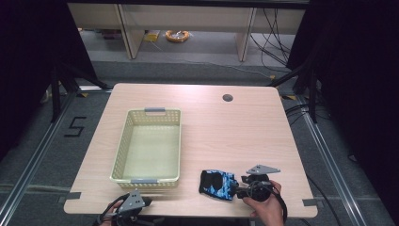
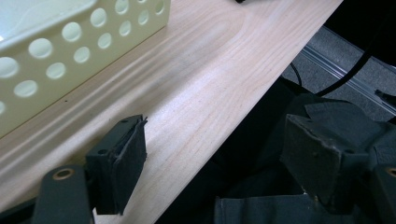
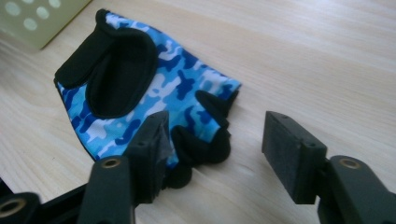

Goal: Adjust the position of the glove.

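A fingerless glove (image 1: 216,183) in blue camouflage print with black trim lies flat on the wooden table (image 1: 235,132), near its front edge. My right gripper (image 1: 237,188) is at the glove's right side, held low over the table. In the right gripper view its jaws stand open (image 3: 215,135); the glove (image 3: 140,79) has its black finger stubs reaching between them, and the pads do not press on it. My left gripper (image 1: 141,202) rests at the table's front edge, below the basket. Its jaws (image 2: 215,149) are open, with nothing between them.
A pale yellow perforated basket (image 1: 121,146) with grey handles stands left of centre, with nothing inside; its wall (image 2: 70,42) is close to the left gripper. A round cable hole (image 1: 227,98) sits at the back of the table. Dark curtains and floor rails flank the table.
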Demonstrator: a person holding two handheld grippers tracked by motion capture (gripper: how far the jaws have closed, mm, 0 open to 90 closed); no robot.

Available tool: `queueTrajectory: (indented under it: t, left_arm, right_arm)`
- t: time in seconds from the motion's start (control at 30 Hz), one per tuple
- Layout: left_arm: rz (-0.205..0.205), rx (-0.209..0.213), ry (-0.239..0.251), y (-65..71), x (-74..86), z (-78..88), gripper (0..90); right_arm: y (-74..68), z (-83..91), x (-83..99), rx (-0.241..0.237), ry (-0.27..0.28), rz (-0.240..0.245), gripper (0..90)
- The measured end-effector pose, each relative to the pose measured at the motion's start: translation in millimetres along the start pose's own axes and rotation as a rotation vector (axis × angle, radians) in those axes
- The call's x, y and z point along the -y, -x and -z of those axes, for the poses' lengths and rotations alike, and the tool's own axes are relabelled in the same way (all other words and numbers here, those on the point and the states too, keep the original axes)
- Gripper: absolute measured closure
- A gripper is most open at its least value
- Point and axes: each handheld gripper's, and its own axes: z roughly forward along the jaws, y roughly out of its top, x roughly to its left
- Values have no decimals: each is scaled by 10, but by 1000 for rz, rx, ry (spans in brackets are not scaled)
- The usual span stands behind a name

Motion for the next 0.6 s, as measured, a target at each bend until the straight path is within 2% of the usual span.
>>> queueTrajectory:
  t: [0.03, 0.07, 0.1, 0.13, 0.17, 0.2, 0.23, 0.27, 0.3, 0.33, 0.37, 0.4, 0.43, 0.47, 0.53, 0.57, 0.6]
  left_arm:
    - [-1, 0, -1, 0, 0, -1, 217]
    - [1, -1, 2, 0, 2, -7, 217]
    - [9, -8, -13, -6, 4, -4, 217]
    - [-1, -8, -11, -10, 2, -1, 217]
    - [-18, -4, -20, -23, 1, 8, 217]
    - [-18, -8, -20, -25, 1, 8, 217]
    - [-20, -11, -22, -26, 0, 10, 217]
    - [-9, -10, -9, -15, 3, 2, 217]
    - [-21, -8, -19, -21, 1, 7, 218]
    - [-9, -6, -2, -9, 5, -3, 218]
    - [-3, -5, 3, 1, 3, -7, 219]
    - [-4, -2, 2, 1, 2, -6, 219]
    - [-7, -9, -21, -6, 2, 2, 219]
    - [-11, -10, -23, -4, -1, 3, 219]
    - [-15, 1, -11, 5, -13, -6, 221]
    - [20, 15, 8, 31, -13, -30, 226]
    - [18, 23, 1, 35, -27, -33, 233]
  right_arm:
    - [25, -37, -5, 6, 13, 59, 414]
    - [-1, -45, -11, 0, -20, 41, 414]
    - [-5, -67, -18, -10, -15, 53, 414]
    - [-9, -121, -22, 12, 15, 100, 420]
    - [-21, -129, -38, 5, -26, 126, 442]
    - [-67, -175, -36, 1, -24, 131, 473]
    - [-71, -167, -47, 7, -50, 171, 507]
    - [-95, -167, -50, -4, -62, 186, 541]
    - [-102, -163, -76, -14, -76, 217, 614]
    - [-102, -163, -76, -14, -76, 217, 614]
    - [-98, -171, -60, -43, -70, 201, 696]
    - [-98, -171, -60, -43, -70, 201, 696]
    - [-100, -173, -58, -66, -63, 175, 733]
    - [-82, -164, -63, -82, -77, 176, 759]
    - [-67, -181, -56, -106, -54, 170, 782]
    - [-60, -172, -64, -110, -67, 173, 788]
    - [-56, -177, -67, -114, -66, 167, 791]
